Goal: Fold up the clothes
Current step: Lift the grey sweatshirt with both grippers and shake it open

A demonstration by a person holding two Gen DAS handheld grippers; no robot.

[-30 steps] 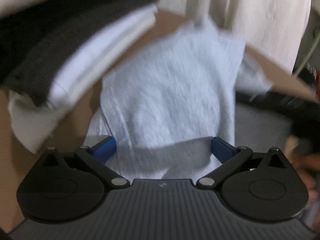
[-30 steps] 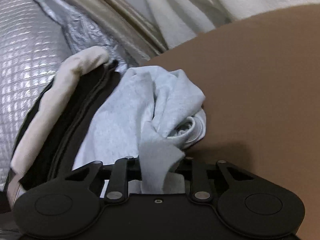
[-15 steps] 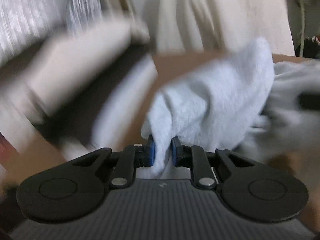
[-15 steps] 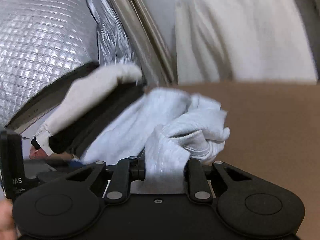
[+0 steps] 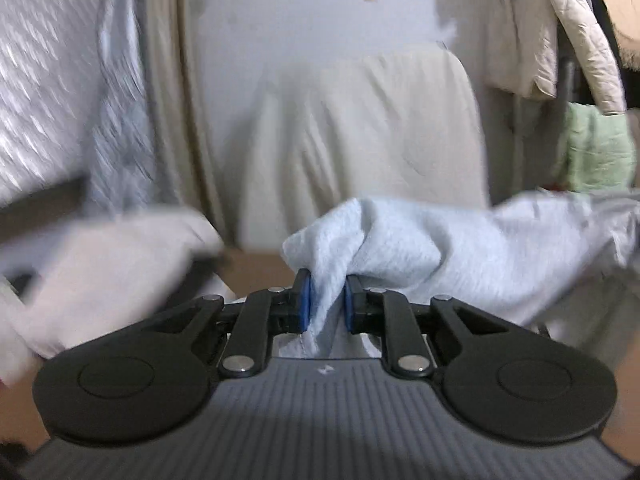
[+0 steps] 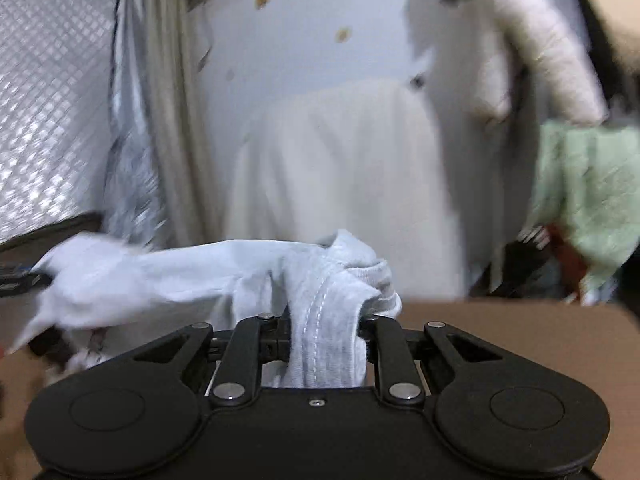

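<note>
Both claws are clenching the same pale grey garment (image 5: 420,248): the left gripper (image 5: 325,304) is pinching a bunched corner, cloth running toward 3 o'clock, while the right gripper (image 6: 324,340) is pinching a stitched hem (image 6: 320,320), cloth trailing toward 9 (blurred). It is hanging stretched between the 2, above the brown table (image 6: 520,340).

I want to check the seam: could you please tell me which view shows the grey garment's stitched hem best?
The right wrist view: the stitched hem of the grey garment runs sharply between that claw's fingers. The left wrist view shows only bunched, partly blurred fabric.
</note>
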